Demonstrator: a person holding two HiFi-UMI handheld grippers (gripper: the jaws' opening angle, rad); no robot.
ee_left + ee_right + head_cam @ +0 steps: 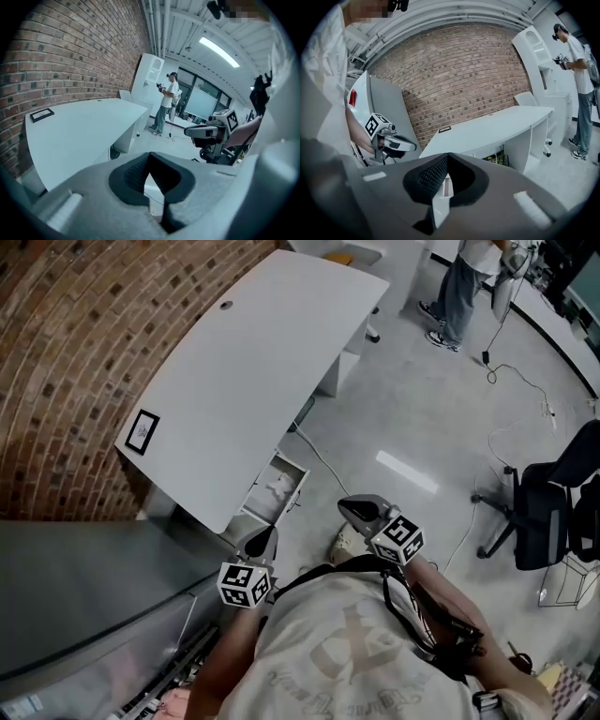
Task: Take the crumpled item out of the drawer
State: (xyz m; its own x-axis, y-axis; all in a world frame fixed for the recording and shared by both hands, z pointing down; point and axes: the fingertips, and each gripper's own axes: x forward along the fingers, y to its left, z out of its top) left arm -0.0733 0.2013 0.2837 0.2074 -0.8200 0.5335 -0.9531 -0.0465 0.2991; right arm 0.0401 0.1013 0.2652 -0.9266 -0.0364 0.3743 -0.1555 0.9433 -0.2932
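Bench (253,362) overhangs the open drawer (296,486) at 12 o'clock; chair (553,512) at 3. The crumpled item (278,487) is white and wadded. The left tool (262,540) and right tool (358,510) are pressed together, empty.

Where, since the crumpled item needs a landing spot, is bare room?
Most of the white desk top is bare, from the black-framed card at its near corner to the far end. The open drawer holds the crumpled item; cables cross the floor around the office chair.
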